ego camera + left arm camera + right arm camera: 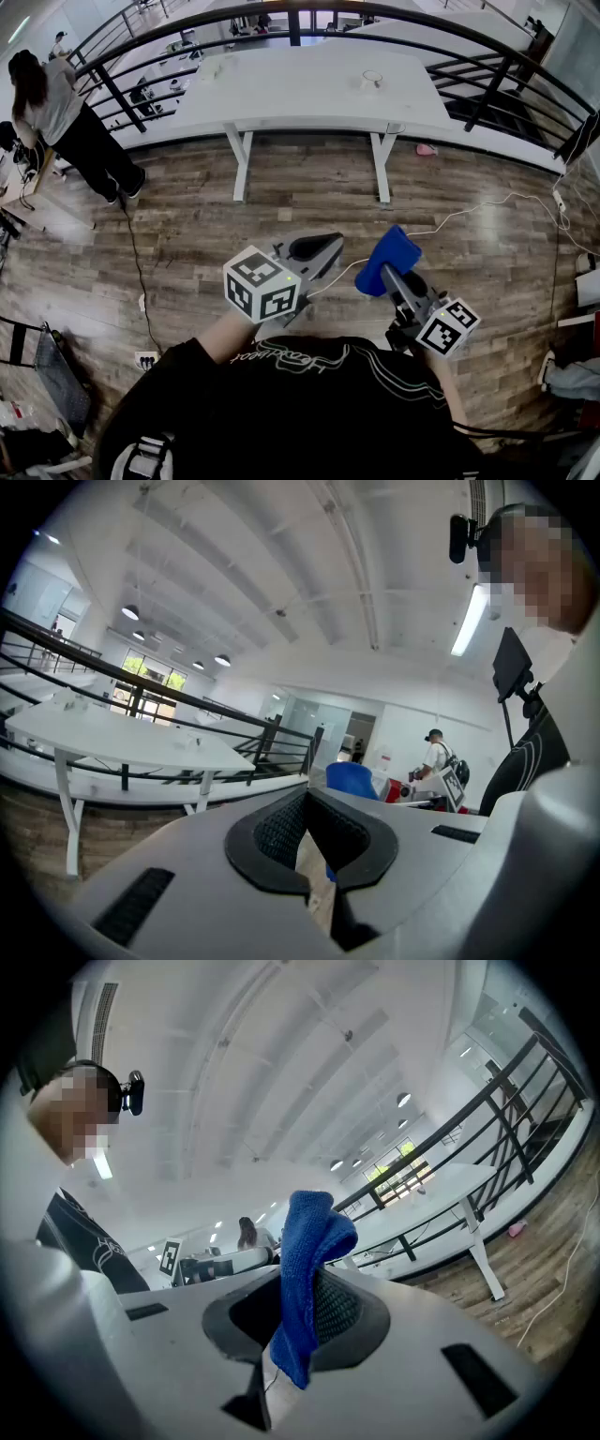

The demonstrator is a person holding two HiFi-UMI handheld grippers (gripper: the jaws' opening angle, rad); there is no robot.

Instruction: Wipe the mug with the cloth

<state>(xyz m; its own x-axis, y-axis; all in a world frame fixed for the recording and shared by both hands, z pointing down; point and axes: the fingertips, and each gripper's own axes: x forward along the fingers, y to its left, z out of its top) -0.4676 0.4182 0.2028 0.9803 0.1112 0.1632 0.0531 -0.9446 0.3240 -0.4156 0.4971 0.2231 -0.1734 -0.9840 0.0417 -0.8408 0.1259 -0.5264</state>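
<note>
- Cloth [305, 1269], blue and knitted-looking, sits pinched in the right gripper [292, 1321]. It bunches up above the pads and a short tail hangs below them.
- I'd judge it soft, light and limp. It will fold round a curved wall easily, but the loose tail could flop or drag. It is already gripped mid-fold, which looks a firm enough hold for rubbing.
- In the head view the cloth [389, 261] is held out in front of the person's chest, over the wooden floor [187, 234], well apart from any surface.
- The mug I can't pick out for sure. A small white round thing [372, 81] stands on the white table [300, 103] by the railing [281, 19], well away from both grippers, and may be it.
- If so, I'd expect it to be rigid, smooth and breakable, best steadied by its wall or handle.
- The right gripper [394, 281] is clenched on the cloth, its pads pressing it from both sides.
- The left gripper [309, 832] has its jaws brought together with nothing between the pads. In the head view this left gripper [328, 246] hangs just beside the cloth, not touching it.
- Another person [56, 112] stands off to the left, not involved.
</note>
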